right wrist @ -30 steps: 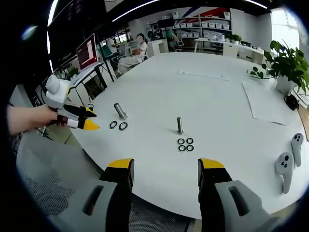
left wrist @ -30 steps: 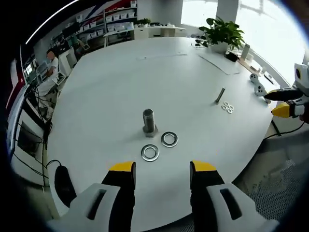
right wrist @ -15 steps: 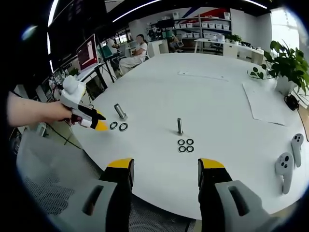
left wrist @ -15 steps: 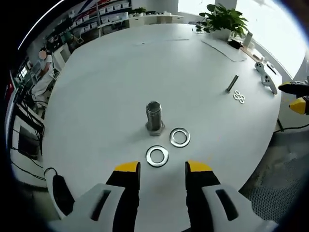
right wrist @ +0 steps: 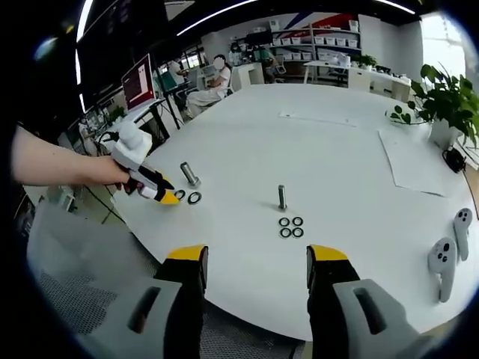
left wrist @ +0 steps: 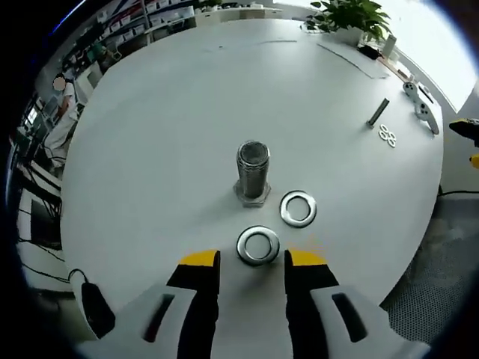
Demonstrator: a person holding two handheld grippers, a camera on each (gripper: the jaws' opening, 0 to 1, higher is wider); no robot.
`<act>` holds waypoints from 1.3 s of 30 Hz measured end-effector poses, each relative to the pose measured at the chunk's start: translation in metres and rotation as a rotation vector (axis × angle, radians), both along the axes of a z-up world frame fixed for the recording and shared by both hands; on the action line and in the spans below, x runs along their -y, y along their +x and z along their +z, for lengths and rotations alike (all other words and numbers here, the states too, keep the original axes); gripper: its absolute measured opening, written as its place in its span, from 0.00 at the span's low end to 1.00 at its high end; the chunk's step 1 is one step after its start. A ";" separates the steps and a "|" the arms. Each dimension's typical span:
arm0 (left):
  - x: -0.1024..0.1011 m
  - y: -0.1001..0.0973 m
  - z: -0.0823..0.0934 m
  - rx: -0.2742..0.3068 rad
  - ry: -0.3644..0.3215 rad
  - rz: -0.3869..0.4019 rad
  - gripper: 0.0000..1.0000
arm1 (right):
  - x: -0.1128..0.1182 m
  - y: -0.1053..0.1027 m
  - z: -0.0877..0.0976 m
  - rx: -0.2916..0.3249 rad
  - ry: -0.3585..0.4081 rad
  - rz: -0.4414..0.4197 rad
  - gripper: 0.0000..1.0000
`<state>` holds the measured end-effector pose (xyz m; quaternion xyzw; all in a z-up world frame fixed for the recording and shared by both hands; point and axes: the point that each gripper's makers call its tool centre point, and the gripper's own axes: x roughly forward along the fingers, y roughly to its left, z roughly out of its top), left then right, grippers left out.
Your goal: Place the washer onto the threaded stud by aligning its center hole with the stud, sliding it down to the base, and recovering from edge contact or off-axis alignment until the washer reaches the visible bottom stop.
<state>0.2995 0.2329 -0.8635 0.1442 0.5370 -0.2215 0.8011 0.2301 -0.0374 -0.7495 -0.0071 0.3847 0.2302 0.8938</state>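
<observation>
Over the last second the left gripper (left wrist: 251, 258) has been brought down and forward to the near washer (left wrist: 258, 244), which now lies just ahead of the gap between its yellow tips; whether the tips touch it cannot quite be told through the fisheye. Its jaws are parted to about the washer's width and nothing is held in them. A second washer (left wrist: 299, 209) lies flat just beyond and to the right, beside the hex base of the thick stud (left wrist: 253, 170), which stands upright on the white surface (left wrist: 172, 134) with nothing threaded onto it.

From the right gripper view the same scene is seen from the side: the left gripper, held in a hand (right wrist: 105, 170), is angled down at the surface edge with its tip at the two washers, the stud just behind them. That view also makes plain a slim stud (right wrist: 282, 197) standing near the middle of the surface, with four small washers (right wrist: 291, 226) clustered in front of it; in the left gripper view these are small at the far right. Two controllers (right wrist: 449, 247) lie at the right edge. The right gripper (right wrist: 257, 258) is held well back, jaws wide apart and empty.
</observation>
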 end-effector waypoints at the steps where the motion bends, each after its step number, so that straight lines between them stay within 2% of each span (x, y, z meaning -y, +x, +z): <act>1: 0.000 0.001 0.000 0.002 0.001 -0.001 0.30 | 0.000 0.000 0.000 -0.002 0.001 0.000 0.56; 5: 0.002 0.003 -0.001 -0.002 0.004 -0.024 0.29 | 0.001 0.000 -0.001 -0.005 0.010 -0.007 0.56; 7: 0.004 0.004 -0.001 0.007 0.020 -0.070 0.28 | 0.000 0.000 -0.001 -0.006 0.011 -0.005 0.56; 10: 0.006 0.005 -0.001 0.008 0.013 -0.076 0.26 | -0.001 -0.001 -0.002 -0.010 0.007 0.005 0.55; 11: 0.008 0.007 -0.001 0.014 0.013 -0.100 0.25 | -0.001 -0.002 -0.002 -0.011 0.004 0.007 0.55; 13: 0.009 0.007 -0.001 0.004 0.016 -0.108 0.24 | -0.001 -0.002 -0.003 -0.013 0.002 0.008 0.55; 20: 0.004 0.008 -0.003 -0.095 0.070 -0.097 0.21 | 0.000 -0.003 -0.003 -0.017 0.005 0.005 0.55; 25: -0.001 0.000 -0.002 -0.129 0.092 -0.083 0.21 | -0.001 -0.003 -0.003 -0.015 0.004 0.008 0.55; 30: -0.009 -0.010 -0.002 -0.177 0.122 -0.116 0.21 | 0.000 -0.002 -0.003 -0.014 0.006 0.006 0.55; 39: -0.014 -0.013 -0.003 -0.181 0.121 -0.120 0.21 | -0.001 -0.003 -0.003 -0.019 0.000 0.012 0.54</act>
